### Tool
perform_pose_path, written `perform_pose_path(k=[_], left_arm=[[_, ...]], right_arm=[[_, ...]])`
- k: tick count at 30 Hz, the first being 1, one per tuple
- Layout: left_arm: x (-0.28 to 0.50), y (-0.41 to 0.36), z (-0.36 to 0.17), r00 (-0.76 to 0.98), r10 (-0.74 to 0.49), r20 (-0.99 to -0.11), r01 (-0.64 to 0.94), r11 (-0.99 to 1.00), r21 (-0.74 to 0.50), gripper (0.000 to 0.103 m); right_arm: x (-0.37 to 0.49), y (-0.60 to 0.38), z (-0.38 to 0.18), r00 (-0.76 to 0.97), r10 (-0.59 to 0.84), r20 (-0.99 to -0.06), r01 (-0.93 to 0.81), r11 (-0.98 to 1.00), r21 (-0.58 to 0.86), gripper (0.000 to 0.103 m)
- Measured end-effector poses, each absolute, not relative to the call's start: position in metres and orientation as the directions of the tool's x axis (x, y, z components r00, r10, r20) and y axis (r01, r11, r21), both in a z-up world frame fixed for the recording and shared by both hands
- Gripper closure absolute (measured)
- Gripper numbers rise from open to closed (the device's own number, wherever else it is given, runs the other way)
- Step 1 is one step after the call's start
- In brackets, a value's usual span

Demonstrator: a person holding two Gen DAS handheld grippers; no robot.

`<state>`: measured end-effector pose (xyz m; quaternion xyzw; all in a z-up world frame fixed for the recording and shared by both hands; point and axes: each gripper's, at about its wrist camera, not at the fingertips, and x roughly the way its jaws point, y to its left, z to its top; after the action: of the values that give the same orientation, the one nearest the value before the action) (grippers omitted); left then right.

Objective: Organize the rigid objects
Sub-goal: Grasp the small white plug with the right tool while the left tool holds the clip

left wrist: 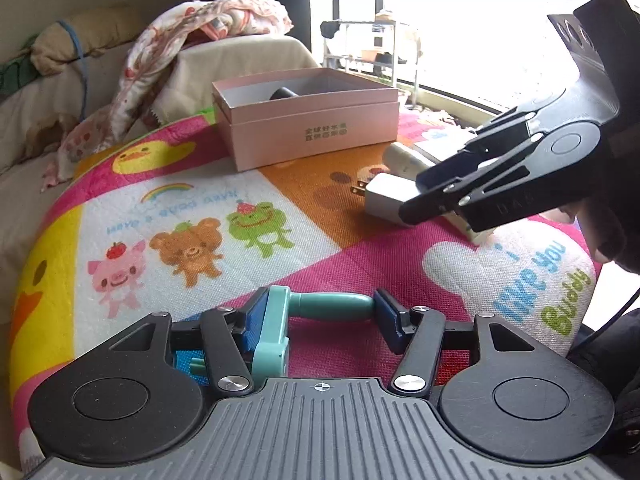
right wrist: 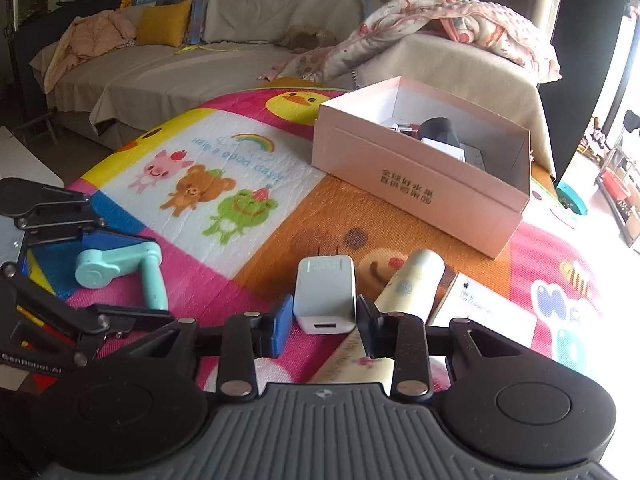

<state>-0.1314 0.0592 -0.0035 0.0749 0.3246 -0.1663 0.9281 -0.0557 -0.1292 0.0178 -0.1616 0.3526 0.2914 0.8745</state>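
Note:
My left gripper [left wrist: 322, 314] is shut on a teal crank handle [left wrist: 332, 305], which spans the gap between the blue pads just over the cartoon mat [left wrist: 360, 256]. The right wrist view shows the same crank [right wrist: 120, 266] at the left. My right gripper [right wrist: 324, 322] is shut on a white plug charger [right wrist: 325, 292] that rests on the mat, prongs pointing away. From the left wrist view, this gripper [left wrist: 416, 200] covers the charger's [left wrist: 384, 198] near end. An open pink box [right wrist: 420, 188] stands behind, with a black object [right wrist: 438, 130] inside.
A cream tube [right wrist: 416, 280] lies just right of the charger, touching a white carton [right wrist: 488, 312]. A covered sofa [right wrist: 160, 68] with a patterned blanket [right wrist: 440, 16] runs behind the mat. Bright windows are at the right.

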Motion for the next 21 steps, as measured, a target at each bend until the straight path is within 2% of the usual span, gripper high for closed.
perform_pose_path(k=[5,7,10,14,15,21], left_arm=[[-0.139,0.059,-0.003,0.736,-0.259,-0.626,0.361,0.932,0.038,0.042],[-0.144,0.057,-0.005,0.746,-0.256,-0.615,0.37,0.927,0.063,0.042],[-0.149,0.056,-0.005,0.755,-0.259,-0.603,0.392,0.915,0.098,0.042],[-0.147,0.062,-0.004,0.734,-0.285,-0.617,0.395,0.918,0.046,0.042],[-0.145,0.064,-0.003,0.726,-0.292,-0.622,0.394,0.919,0.029,0.042],[-0.151,0.06,-0.001,0.707,-0.316,-0.633,0.431,0.902,0.031,0.042]], right_arm=[[-0.05,-0.129,0.008,0.57,0.392,-0.722,-0.608,0.792,-0.05,0.064],[-0.045,-0.125,0.006,0.577,0.395,-0.715,-0.601,0.798,-0.044,0.056],[-0.04,-0.116,0.004,0.583,0.398,-0.708,-0.6,0.799,-0.045,0.056],[-0.043,-0.11,0.006,0.585,0.391,-0.71,-0.614,0.786,-0.073,0.064],[-0.045,-0.112,0.007,0.584,0.389,-0.712,-0.618,0.782,-0.079,0.069],[-0.067,-0.135,0.014,0.554,0.393,-0.734,-0.634,0.77,-0.066,0.071]])
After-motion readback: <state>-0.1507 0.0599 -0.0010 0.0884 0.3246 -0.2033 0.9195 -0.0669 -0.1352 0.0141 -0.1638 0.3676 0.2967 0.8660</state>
